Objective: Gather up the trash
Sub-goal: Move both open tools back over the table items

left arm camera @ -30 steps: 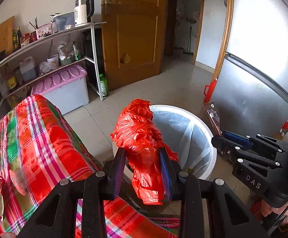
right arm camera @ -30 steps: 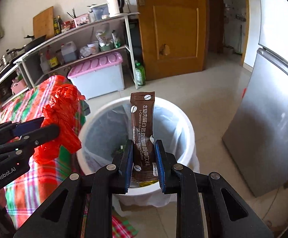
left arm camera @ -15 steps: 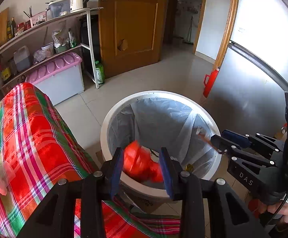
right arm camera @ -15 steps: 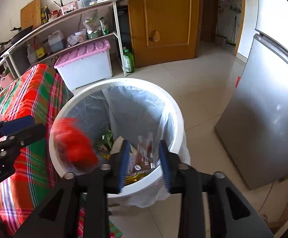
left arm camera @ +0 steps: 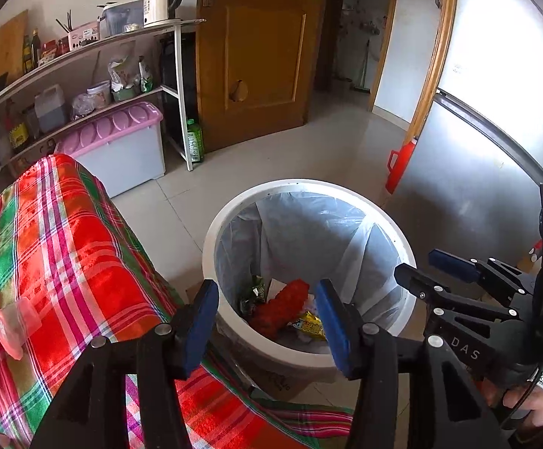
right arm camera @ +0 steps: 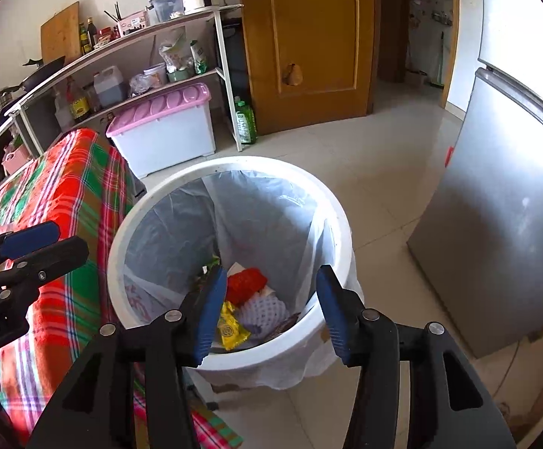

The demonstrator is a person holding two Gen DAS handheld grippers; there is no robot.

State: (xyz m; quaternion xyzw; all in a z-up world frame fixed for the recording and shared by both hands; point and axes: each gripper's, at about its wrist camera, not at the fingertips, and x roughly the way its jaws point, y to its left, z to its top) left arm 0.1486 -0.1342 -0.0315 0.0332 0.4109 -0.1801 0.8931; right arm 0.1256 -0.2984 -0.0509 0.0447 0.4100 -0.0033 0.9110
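Trash lies at the bottom of the white round bin (right arm camera: pixel 230 166), which serves as the landmark: a crumpled red plastic bag (left arm camera: pixel 280 308), a yellow wrapper (right arm camera: pixel 232 327), a white foam net sleeve (right arm camera: pixel 262 308) and a green wrapper (left arm camera: pixel 254 292). Nearest the camera, the left claw (left arm camera: pixel 267 318) hangs tilted downward over the bin's near rim; its jaws have just been opening and now stand apart with nothing between the blue pads. The right claw (right arm camera: pixel 271 308) takes the same downward tilt above the bin; its jaws have likewise just been opening and are empty, the bin's contents showing through the gap. A hand (left arm camera: pixel 533 404) grips the right claw's black handle, to the right of the bin. A thin translucent liner (right arm camera: pixel 271 205), creased and glossy, drapes inside the bin and over its rim. Left of the bin stands the desk, covered by a red, green and pink plaid cloth (left arm camera: pixel 65 262). Beyond the bin, a pale tiled floor (right arm camera: pixel 365 149) reaches a lilac-lidded storage box (right arm camera: pixel 162 127), metal shelving (right arm camera: pixel 121 45) and a wooden door (right arm camera: pixel 308 37). Right of the bin rises a brushed grey refrigerator (right arm camera: pixel 496 224).
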